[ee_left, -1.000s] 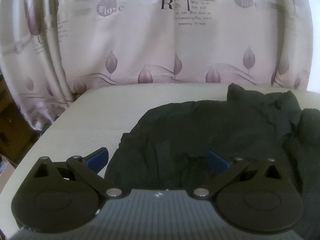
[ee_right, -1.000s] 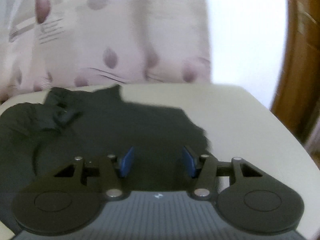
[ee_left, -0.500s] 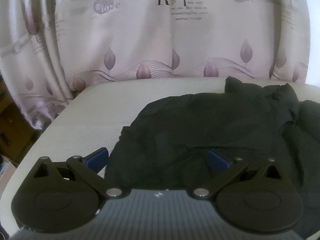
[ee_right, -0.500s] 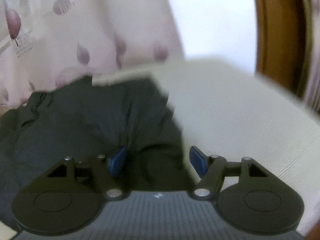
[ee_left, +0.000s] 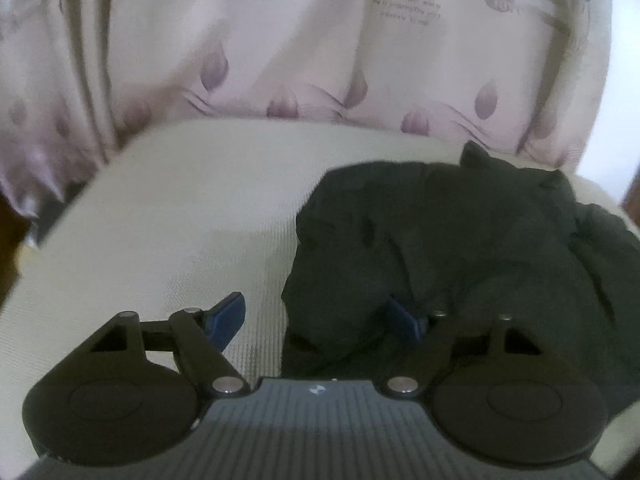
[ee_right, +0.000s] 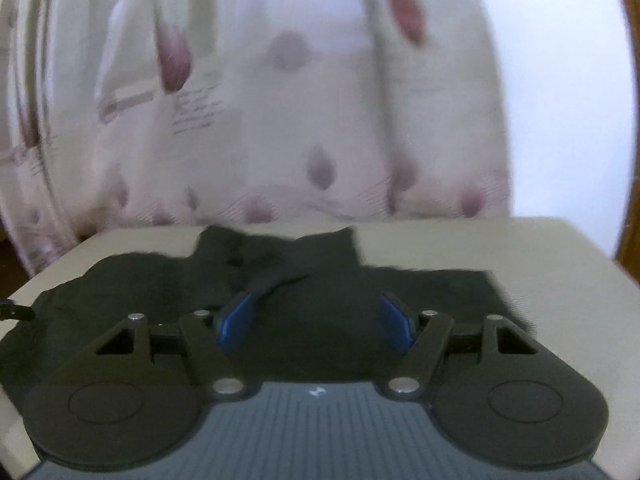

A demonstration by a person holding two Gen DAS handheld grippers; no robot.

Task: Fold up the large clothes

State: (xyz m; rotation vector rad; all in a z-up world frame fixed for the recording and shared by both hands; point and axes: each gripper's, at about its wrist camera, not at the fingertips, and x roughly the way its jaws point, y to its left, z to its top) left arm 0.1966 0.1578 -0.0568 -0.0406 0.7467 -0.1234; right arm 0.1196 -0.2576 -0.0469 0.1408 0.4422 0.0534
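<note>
Both wrist cameras sit low and near over the garment (ee_left: 460, 240), facing the curtain (ee_left: 280, 40) behind it. The left looks from the garment's left edge, the right from its middle (ee_right: 320, 280); both share garment, curtain (ee_right: 280, 120).

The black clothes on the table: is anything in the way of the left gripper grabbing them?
Nothing visible blocks it. The left gripper is already at the near edge of the black clothes, its jaws just been closing, with the cloth edge between the fingers. Only bare cream table lies beside it.
</note>
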